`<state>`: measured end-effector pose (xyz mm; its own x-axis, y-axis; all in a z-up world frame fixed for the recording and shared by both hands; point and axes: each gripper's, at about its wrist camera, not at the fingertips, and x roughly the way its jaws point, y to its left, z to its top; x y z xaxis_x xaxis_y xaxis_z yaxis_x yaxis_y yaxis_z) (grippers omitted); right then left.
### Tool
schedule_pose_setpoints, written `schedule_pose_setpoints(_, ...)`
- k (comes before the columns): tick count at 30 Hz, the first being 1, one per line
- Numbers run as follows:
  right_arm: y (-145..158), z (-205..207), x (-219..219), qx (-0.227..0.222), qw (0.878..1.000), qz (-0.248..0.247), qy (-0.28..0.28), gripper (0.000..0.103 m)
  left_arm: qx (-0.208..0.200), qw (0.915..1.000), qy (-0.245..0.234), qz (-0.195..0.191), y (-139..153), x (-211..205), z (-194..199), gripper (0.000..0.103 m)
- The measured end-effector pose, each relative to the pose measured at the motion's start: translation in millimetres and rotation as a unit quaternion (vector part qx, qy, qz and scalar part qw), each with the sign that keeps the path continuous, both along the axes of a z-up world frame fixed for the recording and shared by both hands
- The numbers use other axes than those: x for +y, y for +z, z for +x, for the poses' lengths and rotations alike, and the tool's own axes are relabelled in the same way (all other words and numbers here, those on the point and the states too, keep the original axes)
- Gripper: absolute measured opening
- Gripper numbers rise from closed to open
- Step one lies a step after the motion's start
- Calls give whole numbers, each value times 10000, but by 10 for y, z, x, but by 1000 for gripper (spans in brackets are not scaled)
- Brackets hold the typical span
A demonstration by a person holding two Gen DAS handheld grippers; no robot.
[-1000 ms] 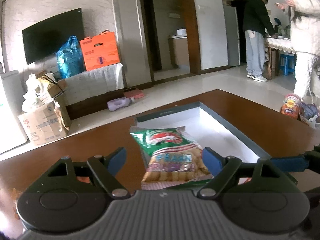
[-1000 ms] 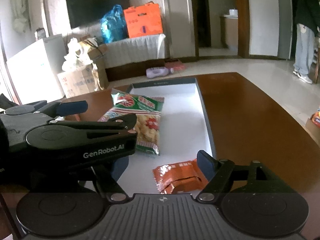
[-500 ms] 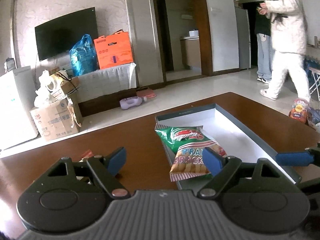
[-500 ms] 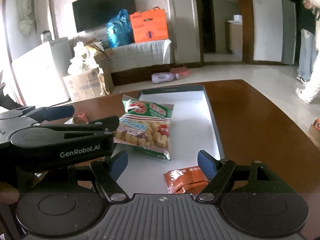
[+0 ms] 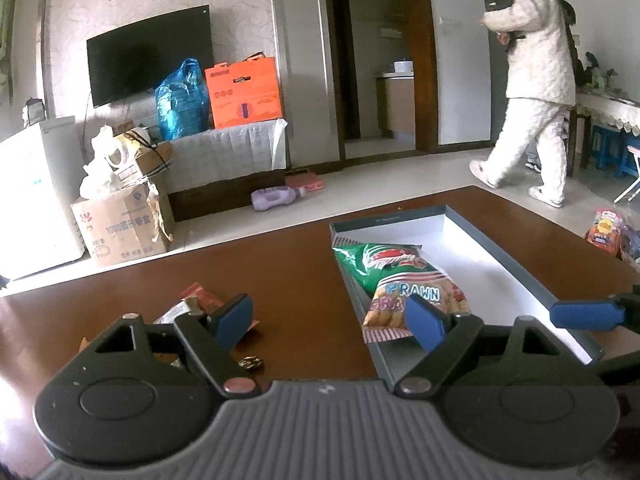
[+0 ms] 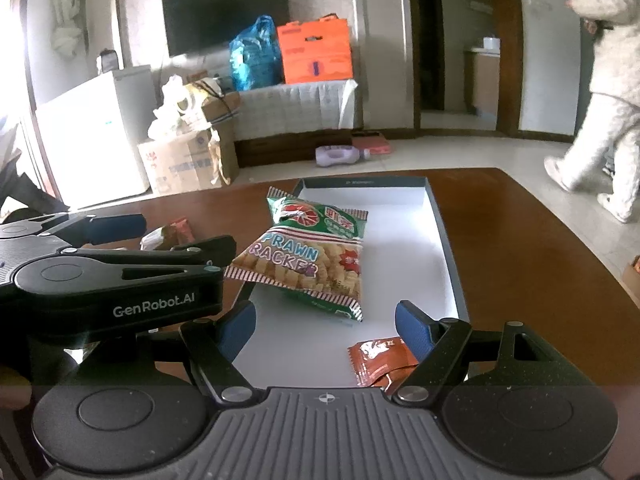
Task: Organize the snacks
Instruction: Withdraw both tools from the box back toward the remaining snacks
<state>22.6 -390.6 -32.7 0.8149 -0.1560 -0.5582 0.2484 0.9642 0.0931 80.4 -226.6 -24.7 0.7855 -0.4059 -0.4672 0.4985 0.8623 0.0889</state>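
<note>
table (image 5: 304, 280): brown and shiny, lying under everything.
box (image 6: 448, 248): sitting on the table, long and flat, white inside with dark walls.
prawn cracker bag (image 6: 308, 256): green, lying in the box, with one end hanging over the box's left wall.
orange packet (image 6: 380, 364): lying inside the box, at the near end, close to the box's right wall.
small snacks (image 5: 196, 304): lying on the table well to the left of the box, partly hiding behind a blue finger, too hidden to tell how many.
small round thing (image 5: 251, 362): lying on the table left of the box, too small to tell what.
left gripper (image 5: 328, 320): hanging over the table by the box's left wall, standing wide open, holding nothing.
left gripper's fingers (image 5: 234, 318): one over the table left of the box, the other in front of the cracker bag, not squeezing it.
right gripper (image 6: 326, 330): hanging over the near end of the box, standing wide open, holding nothing.
right gripper's fingers (image 6: 414, 330): one just above the orange packet, cannot tell if touching it.
person in white (image 5: 532, 92): walking on the floor far behind the box.
purple bottle (image 5: 276, 197): lying on the floor behind the table.
</note>
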Motion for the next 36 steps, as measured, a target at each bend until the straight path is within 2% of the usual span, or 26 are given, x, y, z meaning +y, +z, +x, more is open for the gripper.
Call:
schedule_pose_setpoints(14,52,64,270,31,9994,-168,316,77,48,9996,248,-98,86,383,-77,84)
schedule_pose_setpoints(36,77,135,958,96,9950,-427,900,78,163,9962,827,-209,36,1323,-192,84)
